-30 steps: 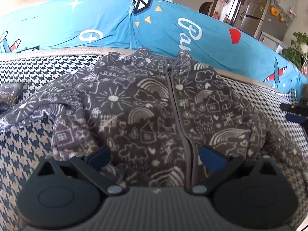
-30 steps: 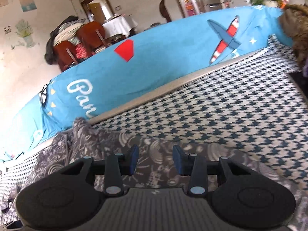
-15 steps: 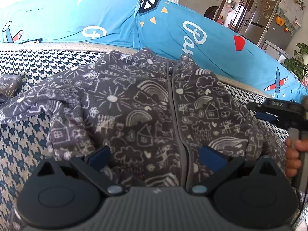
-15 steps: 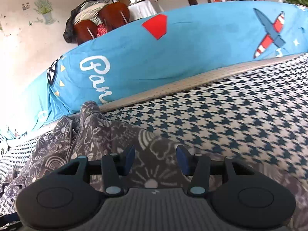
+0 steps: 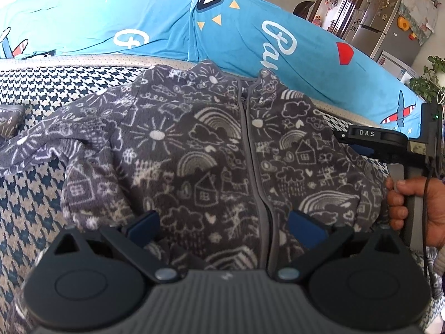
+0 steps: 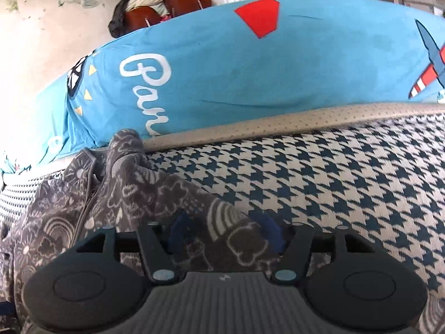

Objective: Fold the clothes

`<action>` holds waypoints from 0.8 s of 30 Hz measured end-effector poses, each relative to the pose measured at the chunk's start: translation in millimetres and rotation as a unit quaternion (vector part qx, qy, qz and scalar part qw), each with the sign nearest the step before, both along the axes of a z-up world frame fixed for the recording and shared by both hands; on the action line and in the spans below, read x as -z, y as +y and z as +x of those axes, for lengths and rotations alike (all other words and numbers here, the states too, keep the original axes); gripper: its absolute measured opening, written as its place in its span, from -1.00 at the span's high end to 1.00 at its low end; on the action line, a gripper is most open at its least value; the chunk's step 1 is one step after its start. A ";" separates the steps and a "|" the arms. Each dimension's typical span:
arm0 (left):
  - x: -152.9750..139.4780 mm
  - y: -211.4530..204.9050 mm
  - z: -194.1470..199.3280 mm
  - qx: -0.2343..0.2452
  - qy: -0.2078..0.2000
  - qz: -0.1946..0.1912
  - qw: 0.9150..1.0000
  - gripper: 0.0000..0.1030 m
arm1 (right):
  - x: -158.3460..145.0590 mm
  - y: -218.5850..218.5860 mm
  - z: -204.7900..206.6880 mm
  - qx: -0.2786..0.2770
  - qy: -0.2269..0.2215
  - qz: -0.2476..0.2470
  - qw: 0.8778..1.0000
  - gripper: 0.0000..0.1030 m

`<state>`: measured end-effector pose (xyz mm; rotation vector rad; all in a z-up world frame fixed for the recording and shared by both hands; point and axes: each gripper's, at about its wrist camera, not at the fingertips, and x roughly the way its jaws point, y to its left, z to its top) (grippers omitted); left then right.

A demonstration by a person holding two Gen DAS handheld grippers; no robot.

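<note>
**Grey doodle jacket laid out on the sofa, both tongs open**

The grey fleece zip jacket with white doodle print (image 5: 211, 150) lies front-up on the houndstooth sofa cover (image 6: 347, 181), collar at 12 o'clock by the blue printed cushions (image 5: 155, 22). The left gripper (image 5: 224, 226) is spread wide over the hem, gripping nothing. The right gripper (image 6: 225, 233), held by a hand (image 5: 417, 206) at 3 o'clock, sits open astride the sleeve edge.

Left wrist view: low, close over jacket (image 5: 217, 150) front. Right wrist view: lower, at jacket's edge. Shared: blue cushion (image 5: 292, 41).
</note>
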<state>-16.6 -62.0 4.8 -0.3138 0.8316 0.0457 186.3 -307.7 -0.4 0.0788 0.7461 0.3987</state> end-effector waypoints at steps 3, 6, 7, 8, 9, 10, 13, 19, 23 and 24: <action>1.2 -0.7 1.1 0.002 0.003 0.001 1.000 -1.00 | 0.9 8.0 -2.0 -0.022 -0.007 -0.014 1.000 -0.10; 1.8 -1.0 2.0 0.002 0.005 0.002 1.000 -1.00 | 1.1 17.2 -6.5 -0.037 -0.018 -0.040 0.998 0.38; 1.8 -0.9 2.2 0.001 0.005 0.002 1.000 -1.00 | 0.9 18.5 -7.6 -0.041 -0.019 -0.040 0.998 0.61; 1.8 -0.9 2.4 0.001 0.005 0.001 1.000 -1.00 | 0.8 19.9 -8.7 -0.045 -0.019 -0.040 0.998 0.73; 1.8 -0.9 2.6 0.000 0.005 0.001 1.000 -1.00 | 0.7 21.2 -9.7 -0.048 -0.020 -0.041 0.998 0.81; 1.6 -0.6 2.7 -0.001 0.005 0.001 1.000 -1.00 | 0.6 22.1 -11.1 -0.049 -0.021 -0.041 0.998 0.84; 0.8 1.0 2.8 -0.005 0.005 -0.002 1.000 -1.00 | -4.0 19.1 -16.6 -0.020 -0.039 -0.042 0.998 0.87; 0.6 4.4 3.7 -0.006 0.007 -0.003 1.000 -1.00 | -7.7 -4.9 -13.4 0.066 -0.035 -0.023 0.997 0.89; 1.2 5.6 4.8 0.000 0.011 0.004 1.000 -1.00 | 2.3 1.5 -11.0 0.078 -0.027 -0.045 0.996 0.88; 0.9 6.3 5.3 0.001 0.012 0.006 1.000 -1.00 | 0.6 3.0 -11.2 0.076 -0.029 -0.043 0.996 0.88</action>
